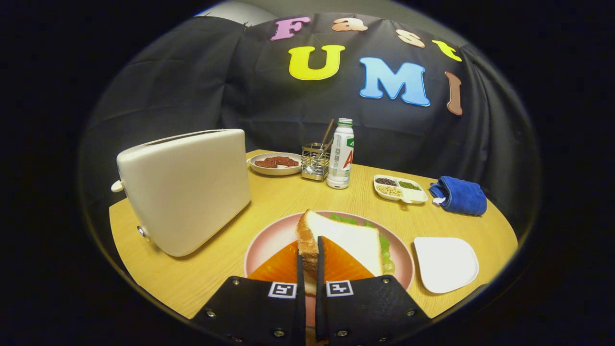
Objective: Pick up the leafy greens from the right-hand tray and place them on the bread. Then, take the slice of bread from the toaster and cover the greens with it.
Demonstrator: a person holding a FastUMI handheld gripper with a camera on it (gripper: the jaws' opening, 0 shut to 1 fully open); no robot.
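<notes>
A slice of bread [343, 240] is seen clamped edge-on between the two fingers of the hand-held gripper [311, 262], tilted over a pink plate [269, 238] on the wooden bench [288, 197], with leafy greens [387, 250] visible beneath it along its far and right edges. A cream toaster [185, 190] is set just left of the plate, while a white tray [444, 263] lies to the plate's right. Beyond, a dish of red food [275, 163], a wire utensil holder [314, 161], a bottle [341, 154], a divided dish of beans [399, 188] and a blue cloth [459, 194] are ranged along the bench's far side.
</notes>
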